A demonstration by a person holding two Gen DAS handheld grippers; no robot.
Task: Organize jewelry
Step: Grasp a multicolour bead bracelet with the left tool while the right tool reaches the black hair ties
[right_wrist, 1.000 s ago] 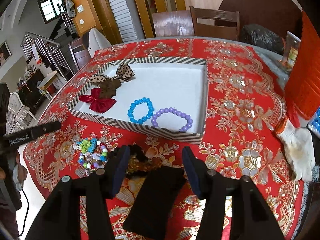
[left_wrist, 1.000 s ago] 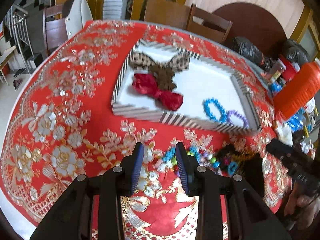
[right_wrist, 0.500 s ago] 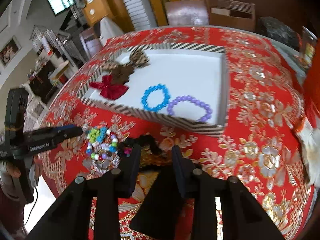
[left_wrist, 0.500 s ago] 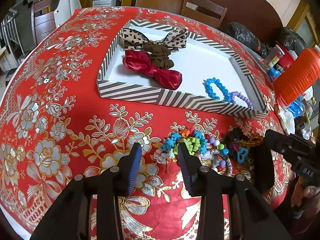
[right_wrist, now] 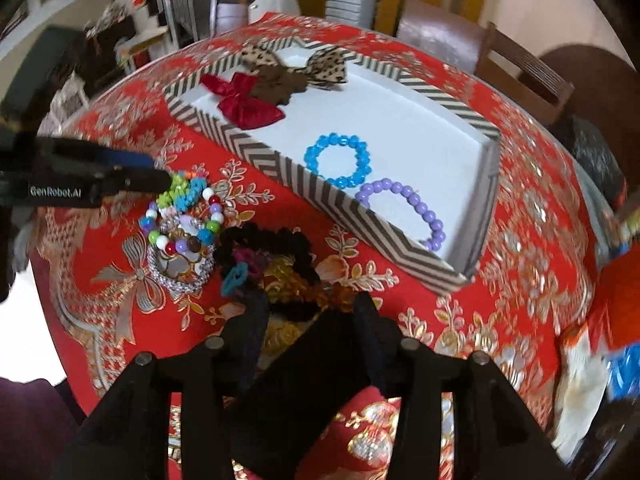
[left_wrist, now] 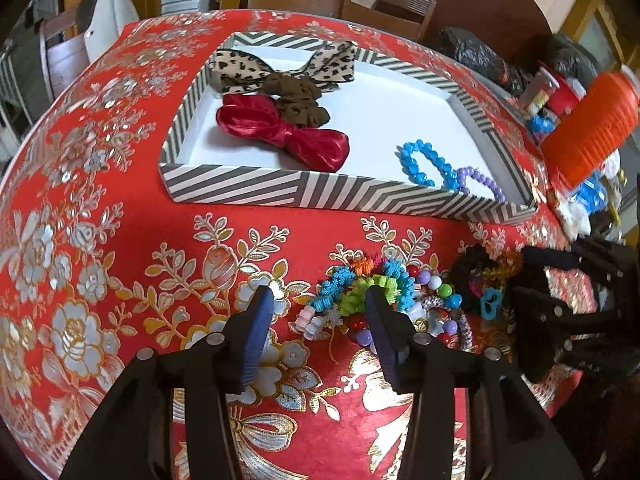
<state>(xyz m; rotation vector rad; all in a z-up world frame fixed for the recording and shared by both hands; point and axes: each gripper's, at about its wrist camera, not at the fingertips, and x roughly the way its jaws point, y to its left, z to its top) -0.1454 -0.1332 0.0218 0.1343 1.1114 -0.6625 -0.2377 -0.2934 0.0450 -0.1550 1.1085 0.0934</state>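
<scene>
So the left tongs (left_wrist: pixel 318 312) sit low over the table (left_wrist: pixel 120 208) with the red and gold floral cloth, fingers apart, nothing between them. Their tips are right at the near-left edge of the loose pile of bracelets and hair ties (left_wrist: pixel 384 292): fuzzy blue, green and orange ones, plus a multicolored bead bracelet (right_wrist: pixel 182 220) and a silvery sparkly one (right_wrist: pixel 180 272) under it. In the right wrist view you can see the left fingers touching the fuzzy green bit of that pile.

The right tongs (right_wrist: pixel 310 308) are spread too, not holding anything. They hover just behind a dark bunch: a black scrunchie (right_wrist: pixel 272 240), an amber bead strand (right_wrist: pixel 296 284) and a little teal hair tie (right_wrist: pixel 234 278). There's a black flat thing below them, can't tell what it is.

Beyond the pile is the striped tray (left_wrist: pixel 304 196) with a white floor. Inside: a leopard print bow (left_wrist: pixel 280 66), a brown scrunchie (left_wrist: pixel 300 100) and a red satin bow (left_wrist: pixel 284 132) at the far-left end, and a blue bead bracelet (right_wrist: pixel 338 160) just beside a purple bead bracelet (right_wrist: pixel 404 212) near the front wall.
</scene>
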